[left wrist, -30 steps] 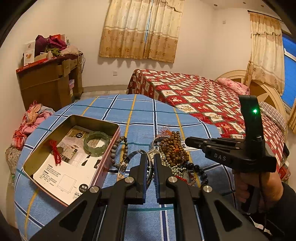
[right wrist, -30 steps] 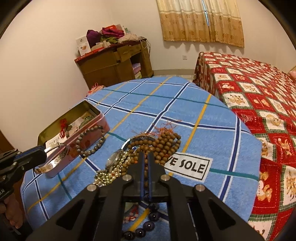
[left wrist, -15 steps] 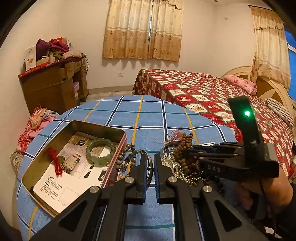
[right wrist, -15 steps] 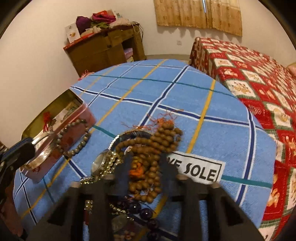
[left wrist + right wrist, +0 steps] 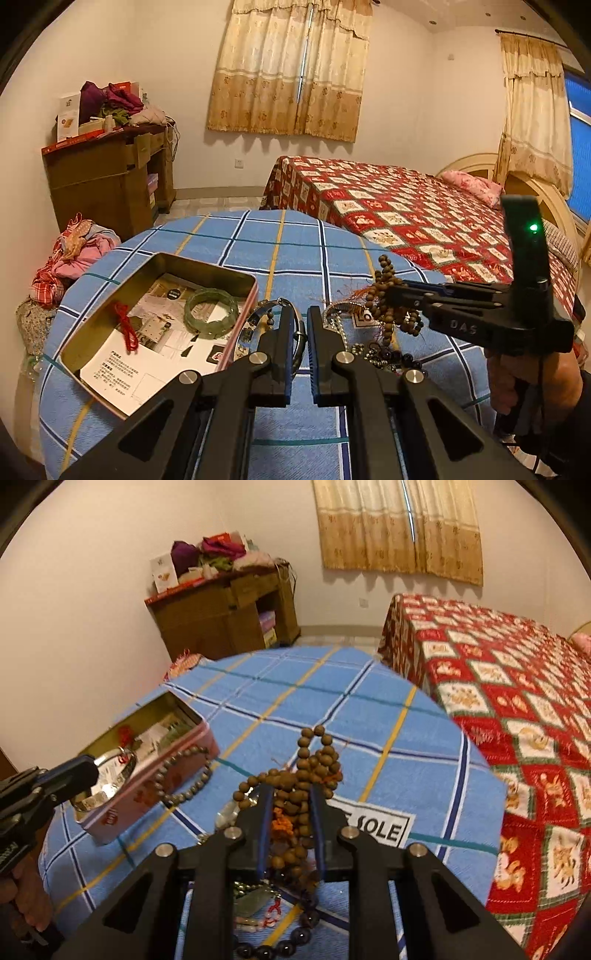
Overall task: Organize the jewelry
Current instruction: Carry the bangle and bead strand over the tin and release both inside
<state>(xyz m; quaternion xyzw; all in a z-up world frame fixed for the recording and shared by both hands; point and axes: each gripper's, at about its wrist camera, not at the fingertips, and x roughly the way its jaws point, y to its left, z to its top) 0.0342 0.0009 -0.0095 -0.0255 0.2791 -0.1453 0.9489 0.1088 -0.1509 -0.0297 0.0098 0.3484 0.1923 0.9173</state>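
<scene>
Between the jaws of our right gripper (image 5: 291, 805), a bunched strand of round brown wooden beads (image 5: 304, 764) with an orange tassel is clamped and lifted off the blue plaid cloth of the round desk (image 5: 332, 701). Our left gripper (image 5: 298, 325) has its jaws nearly together on a thin, shiny silver bangle (image 5: 266, 308), held just beside the pink wall of the open rectangular tin (image 5: 236, 347). Inside the tin lie a translucent green bangle (image 5: 211, 313), a red knotted cord (image 5: 123, 325) and printed paper leaflets (image 5: 122, 373).

Only the right wrist view shows a grey bead bracelet (image 5: 184, 775) draped against the tin's outer wall, a dark purple bead strand (image 5: 280, 945) below the jaws and a "SOLE" label (image 5: 376, 827) on the cloth. Only the left wrist view shows the right gripper from the side, beads dangling, with a green light (image 5: 533, 227) glowing on its upright post. A red patchwork bed (image 5: 406, 214) stands beyond.
</scene>
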